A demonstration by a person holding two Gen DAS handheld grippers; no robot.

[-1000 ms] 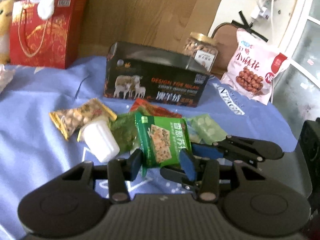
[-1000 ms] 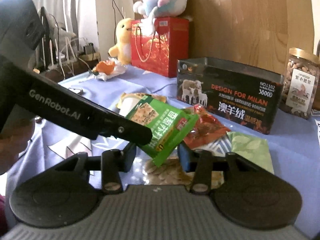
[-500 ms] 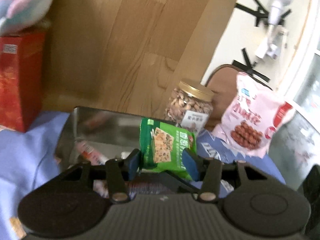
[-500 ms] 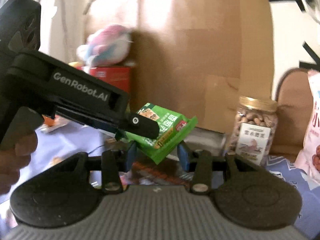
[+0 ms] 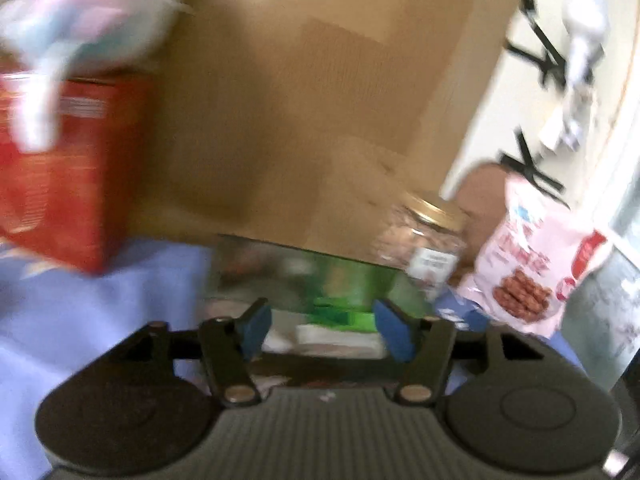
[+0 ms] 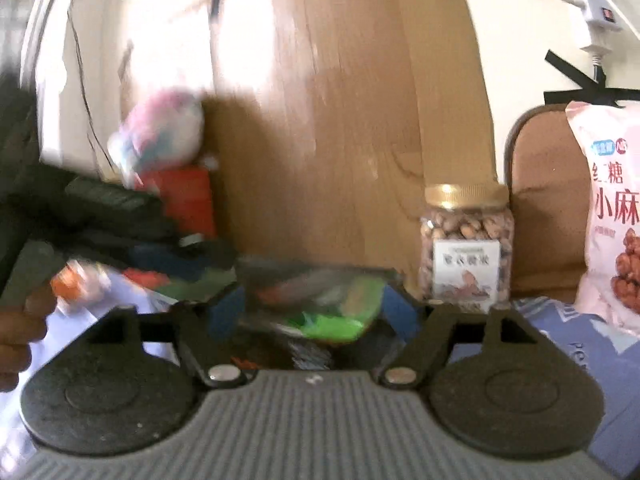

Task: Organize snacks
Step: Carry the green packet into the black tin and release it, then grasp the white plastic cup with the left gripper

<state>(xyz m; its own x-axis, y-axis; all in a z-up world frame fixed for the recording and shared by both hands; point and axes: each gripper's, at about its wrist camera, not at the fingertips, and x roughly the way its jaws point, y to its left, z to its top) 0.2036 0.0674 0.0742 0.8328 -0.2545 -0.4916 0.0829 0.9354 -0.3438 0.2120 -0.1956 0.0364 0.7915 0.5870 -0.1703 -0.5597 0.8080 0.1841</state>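
Both views are blurred by motion. In the left wrist view my left gripper point(image 5: 322, 330) is open, and the green snack packet point(image 5: 344, 300) lies beyond its fingertips inside the open dark box point(image 5: 256, 264). In the right wrist view my right gripper point(image 6: 316, 312) is open over the same box point(image 6: 316, 280), with the green packet point(image 6: 340, 320) lying loose between its fingers among other wrappers. The left gripper point(image 6: 120, 220) shows there at the left, beside the box.
A gold-lidded jar of nuts point(image 6: 466, 244) and a pink snack bag point(image 6: 612, 224) stand right of the box, both also in the left wrist view. A red gift bag point(image 5: 60, 176) with a plush toy point(image 5: 80, 8) stands left. A wooden panel point(image 5: 320, 100) rises behind. Blue cloth point(image 5: 80, 312) covers the table.
My left gripper carried the green packet from the pile up over the box, then opened; the packet now lies in the box. The right gripper followed to the box.
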